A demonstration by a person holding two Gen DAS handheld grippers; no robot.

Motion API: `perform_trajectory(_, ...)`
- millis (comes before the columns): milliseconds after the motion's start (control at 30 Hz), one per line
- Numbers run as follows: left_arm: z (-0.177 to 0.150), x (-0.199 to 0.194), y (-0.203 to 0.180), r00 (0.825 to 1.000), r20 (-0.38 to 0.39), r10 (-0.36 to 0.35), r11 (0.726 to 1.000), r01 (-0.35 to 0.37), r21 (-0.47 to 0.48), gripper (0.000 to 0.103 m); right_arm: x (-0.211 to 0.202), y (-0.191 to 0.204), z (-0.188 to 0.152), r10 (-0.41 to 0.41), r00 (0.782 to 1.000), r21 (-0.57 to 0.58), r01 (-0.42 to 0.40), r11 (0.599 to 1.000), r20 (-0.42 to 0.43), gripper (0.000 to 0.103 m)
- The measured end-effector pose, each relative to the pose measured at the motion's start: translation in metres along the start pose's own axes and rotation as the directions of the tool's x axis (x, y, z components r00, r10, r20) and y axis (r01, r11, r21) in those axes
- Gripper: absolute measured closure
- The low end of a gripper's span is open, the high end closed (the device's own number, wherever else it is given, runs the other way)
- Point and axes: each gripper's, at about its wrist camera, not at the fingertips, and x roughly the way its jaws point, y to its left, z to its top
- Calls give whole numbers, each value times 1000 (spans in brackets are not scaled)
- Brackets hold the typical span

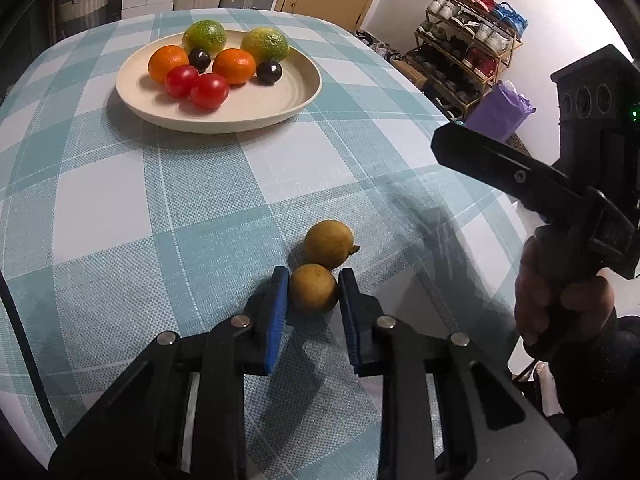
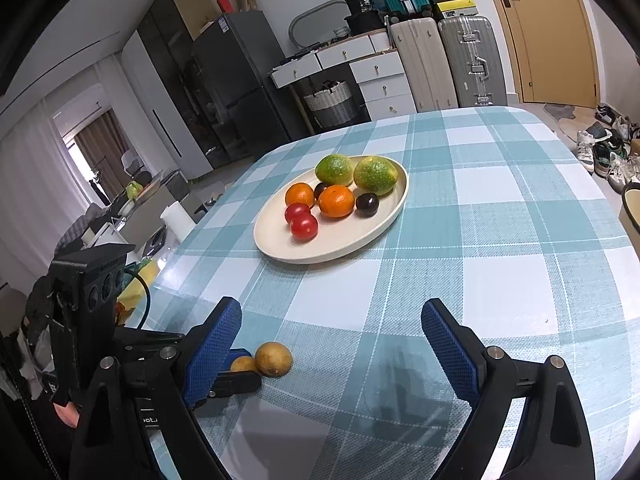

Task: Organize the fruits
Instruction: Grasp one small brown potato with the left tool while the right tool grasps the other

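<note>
Now the bench (image 1: pixel 100 184) wears a cloth of pale blue and white squares, and the cream plate (image 1: pixel 256 112) on it serves as the landmark for all places. Inside the plate lie two green citrus fruits (image 1: pixel 205 36) at its far side, two oranges (image 1: pixel 234 66) in the middle, two dark plums (image 1: pixel 269 72) among them, and two red tomatoes (image 1: pixel 209 90) at its near side, touching one another. Well apart from the plate, toward the near edge of the bench, lie two small yellow fruits that touch each other: the nearer yellow fruit (image 1: pixel 314 287) and the farther yellow fruit (image 1: pixel 329 243), which is the one closer to the plate. The left gripper (image 1: pixel 314 290) is clenched on the nearer yellow fruit, with one blue pad pressing each side of it, and the fruit rests on the cloth. Nothing stands between this pair and the plate except bare cloth. The right gripper (image 2: pixel 332 340) hangs over the bench on the near side of the plate with its jaws spread wide and nothing between them; a hand (image 1: pixel 560 304) grips its handle. Beyond the plate, off the bench, stand a shoe rack (image 1: pixel 468 40), a white drawer chest (image 2: pixel 380 76) and two suitcases (image 2: pixel 472 60).
</note>
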Motion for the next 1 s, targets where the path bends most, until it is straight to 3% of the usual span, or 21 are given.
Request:
perform_trajectory(867,7,-42,44,985,96,141,981,-126,-146,80,31,26,-17,61,990,-43,-66,997,-124,10)
perform_trajectory(1000,7,-45,51,983,95,155,976,-138,-168,80,36,34,-20,70,988,-60,-79,995,-139,18)
